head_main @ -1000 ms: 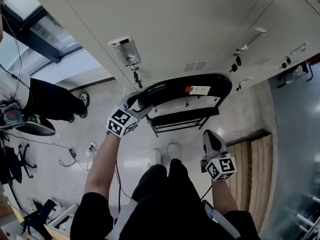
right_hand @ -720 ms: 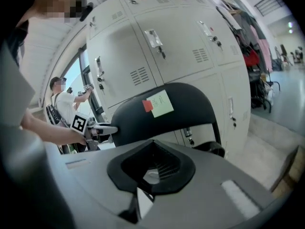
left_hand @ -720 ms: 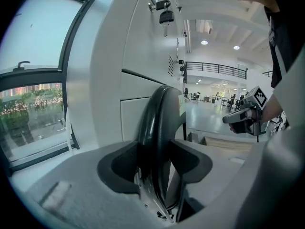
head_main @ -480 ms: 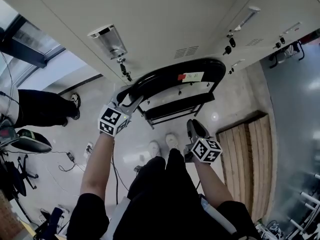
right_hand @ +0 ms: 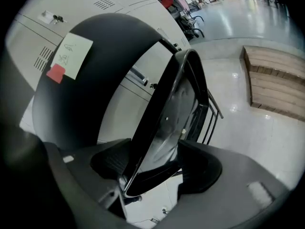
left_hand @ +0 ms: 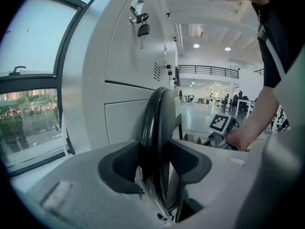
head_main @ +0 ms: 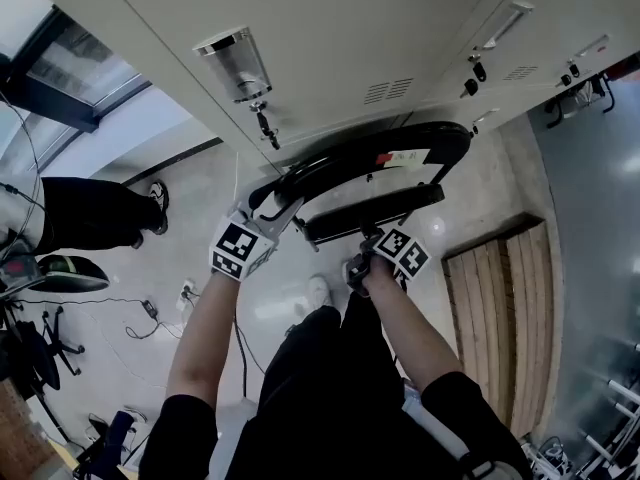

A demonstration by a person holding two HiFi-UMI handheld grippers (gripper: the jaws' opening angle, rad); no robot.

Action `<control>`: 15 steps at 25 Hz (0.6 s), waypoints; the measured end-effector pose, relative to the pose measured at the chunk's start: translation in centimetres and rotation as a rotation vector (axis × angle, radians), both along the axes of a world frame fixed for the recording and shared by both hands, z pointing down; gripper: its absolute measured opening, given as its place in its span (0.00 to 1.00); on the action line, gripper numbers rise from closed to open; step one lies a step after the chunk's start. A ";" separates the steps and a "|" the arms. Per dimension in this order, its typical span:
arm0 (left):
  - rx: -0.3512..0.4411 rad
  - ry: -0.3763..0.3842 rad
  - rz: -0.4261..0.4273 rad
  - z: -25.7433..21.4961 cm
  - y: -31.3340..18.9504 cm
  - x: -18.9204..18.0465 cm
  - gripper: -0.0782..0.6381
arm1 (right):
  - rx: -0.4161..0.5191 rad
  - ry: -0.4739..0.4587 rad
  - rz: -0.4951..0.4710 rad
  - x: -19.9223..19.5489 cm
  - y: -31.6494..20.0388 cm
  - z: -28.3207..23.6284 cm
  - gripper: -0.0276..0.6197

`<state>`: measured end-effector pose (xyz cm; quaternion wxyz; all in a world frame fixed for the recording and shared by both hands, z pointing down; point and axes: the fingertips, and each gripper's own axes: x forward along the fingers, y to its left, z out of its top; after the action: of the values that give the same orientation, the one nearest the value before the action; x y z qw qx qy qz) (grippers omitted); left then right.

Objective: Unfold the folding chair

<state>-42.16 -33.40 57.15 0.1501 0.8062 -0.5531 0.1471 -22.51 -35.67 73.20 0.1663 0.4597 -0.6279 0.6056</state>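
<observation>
**Folding chair still folded at lockers: left gripper clamped, right gripper spread**

The black folding chair (head_main: 372,173) stands folded flat on the glossy pale floor (head_main: 270,308), directly in front of the pale grey metal locker bank (head_main: 330,48). Its curved black backrest (head_main: 430,140) is on the locker side. The black seat panel (head_main: 375,213) is on the side away from the lockers, tipped up close to the frame. A white paper label with a red tab (head_main: 400,156) is stuck on the backrest face turned away from the lockers.

The left gripper (left_hand: 155,160) is at the left end of the backrest, just out from the lockers. Its jaws have just been closing, with the backrest's rim between them. Both dark pads appear to press on that rim, though the wide-angle view leaves contact at the outer pad less than certain.

The right gripper (right_hand: 157,166) is lower and farther out from the lockers, at the seat panel. Its jaws have just been opening and stand spread wide. The seat panel's edge passes slantwise between them and is not pinched.

A slatted wooden platform (head_main: 500,318) lies on the floor to the right, well out from the lockers.
</observation>
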 end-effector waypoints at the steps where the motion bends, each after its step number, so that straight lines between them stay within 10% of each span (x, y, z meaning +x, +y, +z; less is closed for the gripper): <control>1: 0.009 0.000 -0.003 -0.2 0.1 0.3 0.37 | 0.006 0.003 -0.004 -0.4 0.1 0.0 0.52; 10: 0.027 0.000 0.026 -0.7 2.2 2.4 0.36 | -0.030 -0.002 0.035 -1.4 0.0 0.7 0.52; 15: 0.037 0.014 0.077 -1.2 3.9 4.4 0.35 | -0.065 0.031 0.072 -0.2 0.4 1.8 0.36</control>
<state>-37.74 -29.52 56.00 0.1333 0.8305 -0.5232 0.1371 -22.72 -35.26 75.02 0.1691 0.4857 -0.5885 0.6238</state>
